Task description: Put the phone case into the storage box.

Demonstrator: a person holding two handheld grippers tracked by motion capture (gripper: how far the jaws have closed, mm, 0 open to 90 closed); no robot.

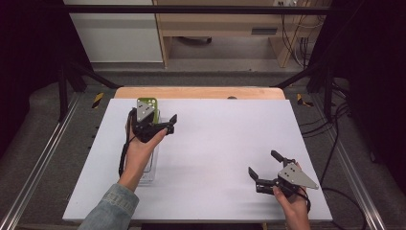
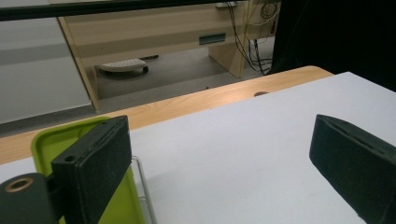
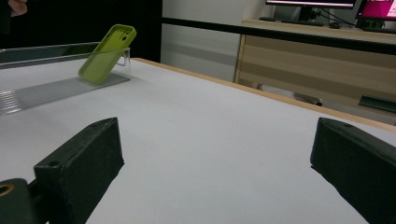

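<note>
Nearest the high camera, at the worktop's (image 1: 215, 143) near edge: a denim sleeve (image 1: 111, 208) at the left, a bare wrist at the right. From the sleeve, forearm stretched forward along the left side, left hand (image 1: 143, 143) palm-up around the left gripper (image 1: 165, 125), grey plate on top, jaws wide apart with nothing between them.

Just under and beyond that gripper, a lime-green phone case (image 1: 146, 106): soft matte, rounded corners, camera cut-out near the top. Leaning tilted against the end wall of a clear plastic tray (image 1: 152, 167), a long narrow one running front to back by the left edge, the case at its far end near the far-left corner. In the left gripper view, the case (image 2: 60, 140) partly behind the left-hand jaw, tray rim beside it.

Toward the near-right corner, right hand (image 1: 289, 194) low over the sheet, right gripper (image 1: 262, 165) pointing left and forward, jaws spread, empty, well apart from the case (image 3: 106, 53).
</note>
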